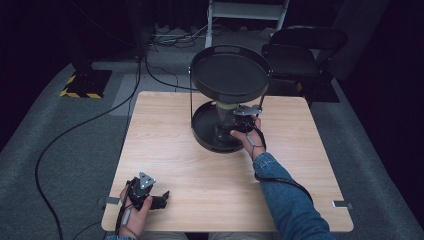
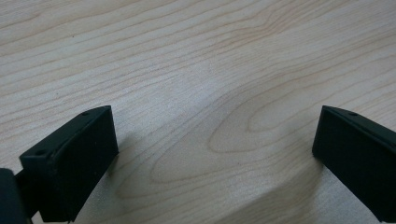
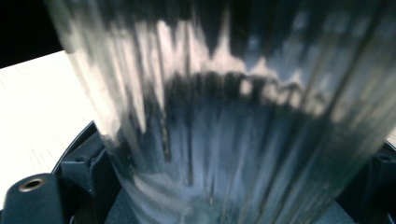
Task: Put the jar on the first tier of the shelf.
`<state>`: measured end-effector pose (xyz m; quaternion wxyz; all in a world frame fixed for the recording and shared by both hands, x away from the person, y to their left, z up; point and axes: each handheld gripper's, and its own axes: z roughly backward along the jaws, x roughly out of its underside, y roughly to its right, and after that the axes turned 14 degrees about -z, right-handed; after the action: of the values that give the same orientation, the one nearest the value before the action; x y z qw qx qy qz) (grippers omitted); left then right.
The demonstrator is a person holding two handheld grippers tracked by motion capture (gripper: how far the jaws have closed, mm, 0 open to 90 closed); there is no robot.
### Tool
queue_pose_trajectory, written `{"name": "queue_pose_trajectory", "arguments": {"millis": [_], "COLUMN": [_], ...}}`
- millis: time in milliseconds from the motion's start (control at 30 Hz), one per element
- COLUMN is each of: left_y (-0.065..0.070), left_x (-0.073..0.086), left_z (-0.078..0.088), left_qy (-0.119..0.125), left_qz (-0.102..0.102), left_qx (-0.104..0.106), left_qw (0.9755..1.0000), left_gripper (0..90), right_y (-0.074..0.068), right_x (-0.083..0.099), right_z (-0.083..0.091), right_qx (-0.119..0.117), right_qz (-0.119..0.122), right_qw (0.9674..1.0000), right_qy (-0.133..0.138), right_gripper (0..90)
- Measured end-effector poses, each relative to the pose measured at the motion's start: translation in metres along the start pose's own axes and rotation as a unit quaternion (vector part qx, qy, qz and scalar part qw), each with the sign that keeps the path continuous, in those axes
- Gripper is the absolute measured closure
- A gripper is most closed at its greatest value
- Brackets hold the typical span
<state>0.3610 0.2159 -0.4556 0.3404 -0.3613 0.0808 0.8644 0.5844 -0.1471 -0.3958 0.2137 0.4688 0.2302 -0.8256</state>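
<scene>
A two-tier black tray stand rises at the far middle of the wooden table (image 1: 200, 200), with a round upper tray (image 1: 230, 72) over a lower tray (image 1: 202, 132). On the lower tray stands a clear ribbed glass (image 1: 223, 125) with a pale top. My right gripper (image 1: 235, 127) reaches in from the right and is shut on it. In the right gripper view the ribbed glass (image 3: 233, 116) sits very close between the jaws, above the tray's dark rim (image 3: 77, 144). My left gripper (image 1: 162, 199) rests low at the table's near left, open, with bare wood between its fingers (image 2: 70, 163).
The stand's upright rods (image 1: 191, 100) flank the lower tray. A black chair (image 1: 300, 50) stands behind the table at the right. Cables (image 1: 75, 130) trail over the grey floor at the left, near a yellow-and-black striped base (image 1: 85, 82).
</scene>
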Motion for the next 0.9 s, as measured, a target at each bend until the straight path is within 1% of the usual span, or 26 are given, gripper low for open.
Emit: {"name": "queue_pose_trajectory", "arguments": {"millis": [100,167,367,433,500,533,733,800,900], "left_y": [0.000,0.000,0.000,0.000,0.000,0.000,0.000,0.000,0.000], "left_x": [0.000,0.000,0.000,0.000,0.000,0.000,0.000,0.000,0.000], "left_z": [0.000,0.000,0.000,0.000,0.000,0.000,0.000,0.000,0.000], "left_qy": [0.000,0.000,0.000,0.000,0.000,0.000,0.000,0.000,0.000], "left_qz": [0.000,0.000,0.000,0.000,0.000,0.000,0.000,0.000,0.000], "left_qx": [0.000,0.000,0.000,0.000,0.000,0.000,0.000,0.000,0.000], "left_qw": [1.0000,1.0000,1.0000,1.0000,1.0000,1.0000,1.0000,1.0000,1.0000], "left_gripper": [0.0,0.0,0.0,0.0,0.0,0.0,0.0,0.0,0.0], "right_y": [0.000,0.001,0.001,0.001,0.002,0.002,0.001,0.002,0.002], "right_x": [0.002,0.003,0.003,0.003,0.003,0.003,0.000,-0.001,-0.003], "right_z": [0.001,0.002,0.002,0.002,0.004,0.005,0.016,0.023,0.032], "right_qx": [0.003,0.003,0.003,0.001,-0.003,-0.003,0.003,0.006,0.005], "right_qz": [-0.001,0.000,-0.001,-0.004,-0.016,-0.018,-0.003,-0.004,-0.012], "right_qw": [1.0000,1.0000,1.0000,1.0000,0.9999,0.9998,0.9998,0.9998,0.9997], "right_qy": [0.001,0.006,0.005,0.005,0.002,0.000,-0.017,-0.019,-0.019], "right_gripper": [10.8,10.8,10.6,10.2,8.9,8.6,8.0,8.0,7.6]}}
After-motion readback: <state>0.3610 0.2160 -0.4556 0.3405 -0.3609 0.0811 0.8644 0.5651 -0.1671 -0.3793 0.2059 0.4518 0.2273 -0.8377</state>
